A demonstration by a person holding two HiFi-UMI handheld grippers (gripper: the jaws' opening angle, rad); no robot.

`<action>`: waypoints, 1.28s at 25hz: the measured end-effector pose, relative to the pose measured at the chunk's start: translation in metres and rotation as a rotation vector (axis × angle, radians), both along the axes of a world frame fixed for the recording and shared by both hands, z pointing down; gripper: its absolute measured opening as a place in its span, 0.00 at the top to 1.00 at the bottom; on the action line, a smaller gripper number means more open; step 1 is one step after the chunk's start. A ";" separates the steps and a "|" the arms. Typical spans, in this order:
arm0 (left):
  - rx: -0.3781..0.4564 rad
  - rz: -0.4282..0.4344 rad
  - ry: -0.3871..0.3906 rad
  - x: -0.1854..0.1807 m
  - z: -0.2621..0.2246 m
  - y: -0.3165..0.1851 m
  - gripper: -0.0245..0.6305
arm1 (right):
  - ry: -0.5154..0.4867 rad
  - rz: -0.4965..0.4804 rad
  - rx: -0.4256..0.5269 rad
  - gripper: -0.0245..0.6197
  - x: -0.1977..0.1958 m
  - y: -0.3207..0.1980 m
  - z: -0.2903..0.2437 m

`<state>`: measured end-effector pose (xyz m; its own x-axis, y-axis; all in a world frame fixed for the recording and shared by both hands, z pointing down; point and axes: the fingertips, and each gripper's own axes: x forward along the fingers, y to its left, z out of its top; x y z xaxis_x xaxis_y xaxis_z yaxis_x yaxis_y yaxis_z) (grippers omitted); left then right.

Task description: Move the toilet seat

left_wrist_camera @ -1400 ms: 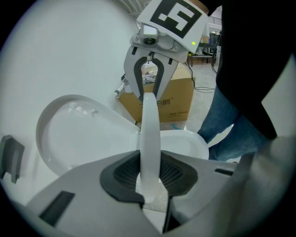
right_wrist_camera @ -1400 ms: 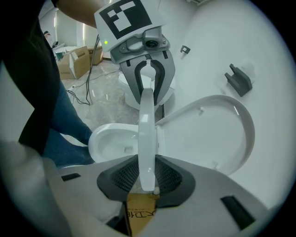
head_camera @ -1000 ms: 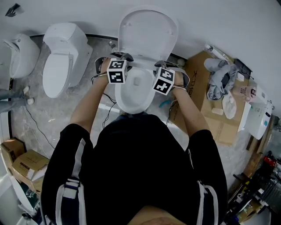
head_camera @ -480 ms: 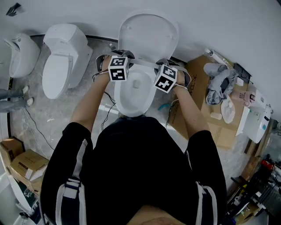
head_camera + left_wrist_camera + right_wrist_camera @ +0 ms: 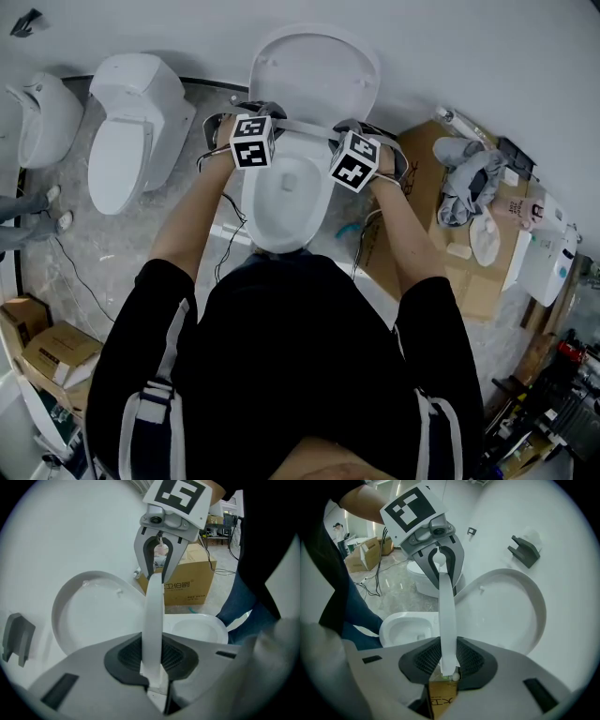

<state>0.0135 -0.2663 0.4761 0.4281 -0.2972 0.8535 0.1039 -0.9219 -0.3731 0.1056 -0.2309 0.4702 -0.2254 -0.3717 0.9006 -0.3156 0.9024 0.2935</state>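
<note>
The white toilet seat [image 5: 302, 127] is lifted off the bowl [image 5: 281, 202] and runs edge-on between my two grippers. My left gripper [image 5: 255, 114] grips its left side. In the left gripper view the seat [image 5: 153, 616] sits between the dark pads, which press on it while the jaws are still closing. My right gripper [image 5: 364, 129] is shut on the seat's right side [image 5: 447, 616]. The lid [image 5: 314, 66] stands open against the wall behind. Each gripper view shows the other gripper at the seat's far end, the right one [image 5: 157, 571] and the left one [image 5: 439, 571].
A second white toilet [image 5: 131, 122] and another fixture [image 5: 42, 112] stand to the left. Flattened cardboard [image 5: 450, 244] with a grey cloth [image 5: 469, 169] lies to the right. Boxes [image 5: 52, 352] sit at lower left. Cables [image 5: 80, 267] trail over the floor.
Both grippers have moved a little toward the wall and lid, and the seat between them has risen further off the bowl.
</note>
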 end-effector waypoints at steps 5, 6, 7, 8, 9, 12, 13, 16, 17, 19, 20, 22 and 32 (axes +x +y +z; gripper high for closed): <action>-0.006 -0.002 0.001 0.004 0.000 -0.011 0.86 | -0.015 0.014 -0.001 0.79 0.004 -0.012 -0.001; -0.007 -0.003 0.001 0.005 0.000 -0.014 0.86 | -0.019 0.018 0.000 0.79 0.005 -0.014 -0.001; -0.009 -0.003 0.001 0.006 0.000 -0.016 0.86 | -0.023 0.021 0.001 0.79 0.006 -0.017 -0.002; -0.010 -0.003 0.000 0.006 -0.001 -0.019 0.86 | -0.026 0.025 0.002 0.79 0.007 -0.020 -0.002; -0.009 -0.003 0.001 0.007 -0.001 -0.022 0.86 | -0.029 0.028 0.003 0.79 0.007 -0.022 -0.003; 0.005 -0.004 0.005 0.008 -0.004 -0.033 0.85 | -0.036 0.038 0.007 0.79 0.009 -0.032 -0.005; 0.004 -0.006 0.007 0.009 -0.004 -0.036 0.85 | -0.038 0.041 0.008 0.79 0.010 -0.036 -0.006; -0.012 -0.011 0.010 0.010 -0.004 -0.042 0.84 | -0.044 0.050 0.014 0.80 0.011 -0.044 -0.007; -0.012 -0.011 0.011 0.011 -0.005 -0.044 0.84 | -0.046 0.052 0.016 0.80 0.012 -0.047 -0.008; -0.011 -0.013 0.011 0.013 -0.007 -0.049 0.84 | -0.051 0.056 0.019 0.80 0.014 -0.053 -0.008; -0.012 -0.017 0.011 0.014 -0.006 -0.052 0.84 | -0.053 0.056 0.020 0.80 0.015 -0.056 -0.008; -0.013 -0.025 0.012 0.015 -0.005 -0.057 0.83 | -0.056 0.059 0.021 0.80 0.016 -0.061 -0.008; -0.027 -0.034 0.017 0.020 -0.005 -0.080 0.82 | -0.063 0.077 0.034 0.80 0.021 -0.086 -0.008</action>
